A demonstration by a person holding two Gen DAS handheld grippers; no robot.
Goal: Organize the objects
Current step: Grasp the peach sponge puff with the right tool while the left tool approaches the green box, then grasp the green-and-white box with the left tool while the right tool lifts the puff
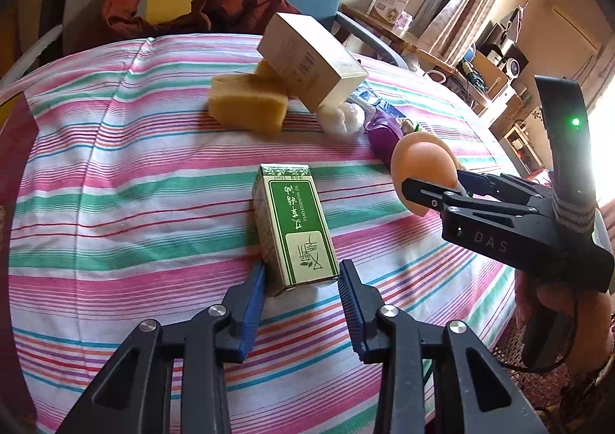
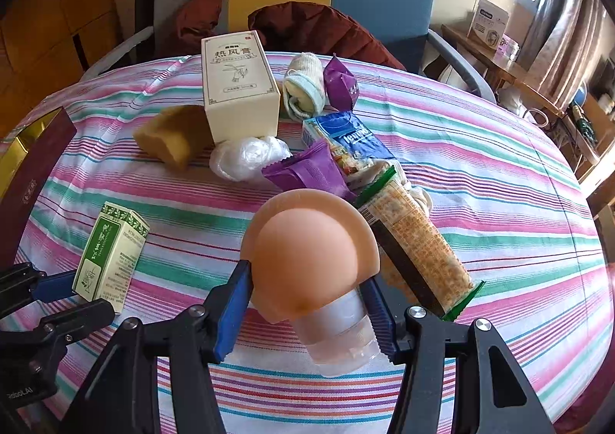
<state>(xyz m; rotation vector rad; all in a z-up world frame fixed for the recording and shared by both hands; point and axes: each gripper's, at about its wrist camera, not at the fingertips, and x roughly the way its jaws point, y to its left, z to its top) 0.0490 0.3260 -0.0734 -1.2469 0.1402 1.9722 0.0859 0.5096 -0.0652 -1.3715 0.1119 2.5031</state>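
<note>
The left gripper (image 1: 301,280), with blue ribbed pads, is reaching in from the near edge of a round table (image 1: 115,180) covered in a pink, green and white striped cloth. Its jaws are standing narrowly apart, one pad on each side of the near end of a small green box (image 1: 294,226). The left pad is sitting against the box's side; the right pad is lying just beside the near right corner, and whether it is pressing there cannot be told.

The green box is lying flat, its long axis running from near to far, almost in line with the gripper's reach and leaning slightly left at the far end. The pads are therefore flanking its narrow width, which suits a squeeze across the short sides.

To the right, the right gripper (image 2: 307,303) is holding a clear bottle with a peach silicone cap (image 2: 307,261), its pads closed on the bottle's sides and the cap pointing away.

Farther off, a yellow sponge (image 1: 250,103), a tall cream carton (image 1: 311,61) and a cluster of snack packets (image 2: 346,157) are waiting in a loose heap. The left gripper is by far the nearer one to the green box.
</note>
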